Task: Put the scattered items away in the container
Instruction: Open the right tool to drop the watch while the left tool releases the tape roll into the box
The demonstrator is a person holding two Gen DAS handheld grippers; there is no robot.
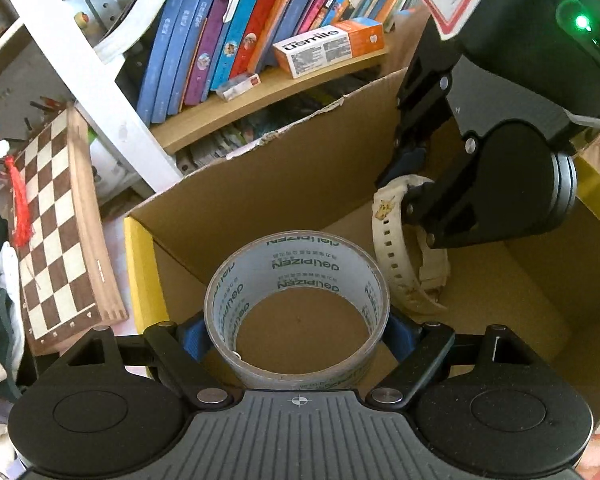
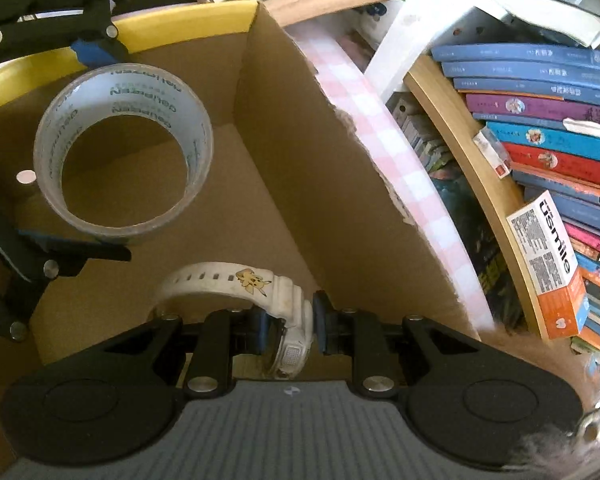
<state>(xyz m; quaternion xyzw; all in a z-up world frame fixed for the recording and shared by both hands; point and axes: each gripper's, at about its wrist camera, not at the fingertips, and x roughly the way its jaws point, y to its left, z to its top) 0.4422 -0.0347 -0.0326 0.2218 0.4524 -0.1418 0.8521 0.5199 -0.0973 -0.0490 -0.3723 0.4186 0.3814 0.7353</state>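
The left hand-held gripper [image 1: 298, 330] is clamped on a roll of clear packing tape [image 1: 298, 280], its blue pads pressing the roll's outer wall from both sides. The roll is a glossy, translucent ring with dark green lettering printed round it; its round hole faces up toward the wrist camera, so its axis runs roughly along the fingers and down into the cardboard box [image 1: 260, 200]. Through the hole the plain brown floor of the box shows.

The right hand-held gripper [image 2: 290, 326] is closed tight on a white watch [image 2: 288, 320], the pads squeezing the case where the strap joins it. The watch is matte rubbery plastic, scuffed and yellowed, with a row of punched holes and a small yellow cartoon figure on the strap. The strap curves away in an arc ahead and to the left of the fingers; in the left wrist view it hangs downward from the grip, its lower end near the box floor.

Both grippers point steeply down into the box, the right one just ahead and right of the left one's fingers. The box is corrugated cardboard, matte brown inside, with a torn upper edge and a yellow outer face. Beyond it stand a wooden bookshelf [image 1: 268, 92] of leaning books and a wooden chessboard [image 1: 56, 224].
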